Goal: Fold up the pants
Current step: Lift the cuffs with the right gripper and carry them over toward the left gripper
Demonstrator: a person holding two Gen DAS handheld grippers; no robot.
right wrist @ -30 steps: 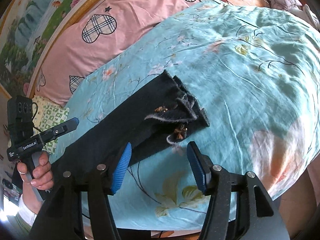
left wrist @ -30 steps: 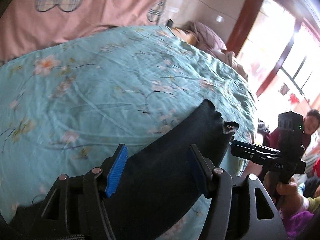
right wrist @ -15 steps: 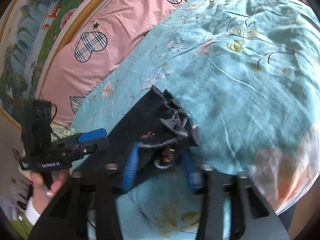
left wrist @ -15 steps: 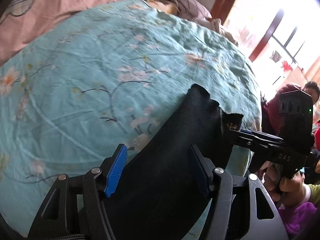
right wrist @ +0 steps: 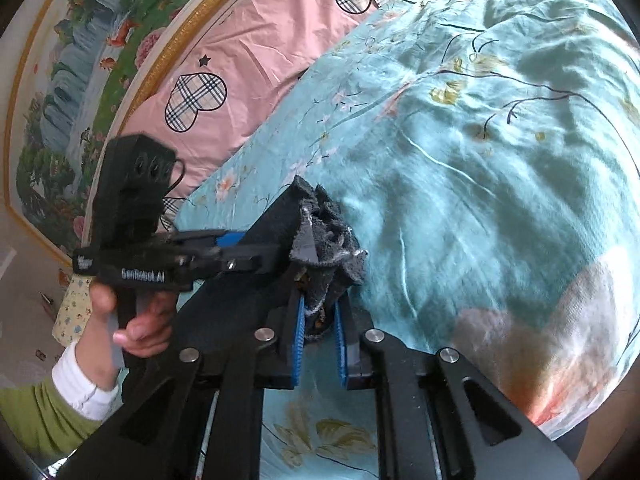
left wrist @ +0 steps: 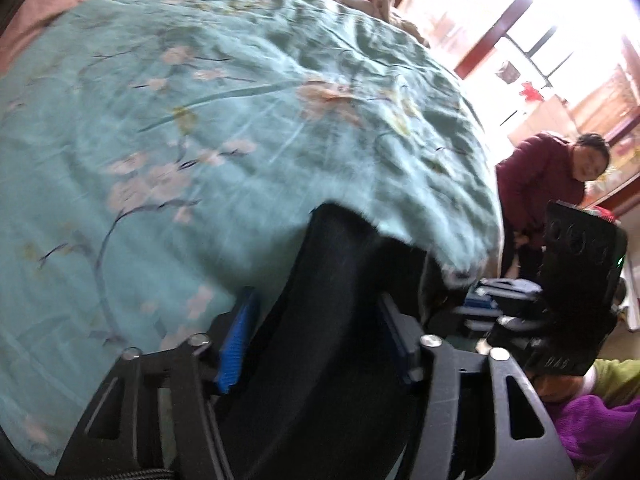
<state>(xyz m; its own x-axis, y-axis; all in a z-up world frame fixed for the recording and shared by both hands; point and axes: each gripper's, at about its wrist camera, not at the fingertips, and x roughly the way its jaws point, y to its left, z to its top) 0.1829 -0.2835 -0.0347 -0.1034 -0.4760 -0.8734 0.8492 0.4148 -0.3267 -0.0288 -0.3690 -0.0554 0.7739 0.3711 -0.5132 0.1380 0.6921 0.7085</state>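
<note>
1. Your black fabric pants (right wrist: 240, 288) lie as a long dark strip on the near part of the bed, with the frayed, grey-edged hem ends (right wrist: 332, 236) bunched up at the far tip.
2. Your right gripper (right wrist: 320, 320) has just been closing, and its blue pads now pinch the frayed hem cloth between them.
3. Your left gripper (left wrist: 316, 344) has just been narrowing too; the pant leg (left wrist: 340, 280) runs between its blue pads, but the blurred picture does not show whether they press on it, and from the right wrist view its fingers reach over the pants just beside the hem.
4. Your left hand (right wrist: 136, 320), in a white cuff and green sleeve, grips that tool's handle.
5. The pants rest on a rumpled teal quilt with a pink blossom print (right wrist: 480, 160) that covers the bed.
6. Behind it lies a pink pillow with plaid hearts (right wrist: 240, 64), under a gold-framed landscape painting (right wrist: 80, 60).
7. In the left wrist view a person in a maroon top (left wrist: 540, 184) stands beyond the bed, near a bright window with a red-brown frame (left wrist: 500, 28).
</note>
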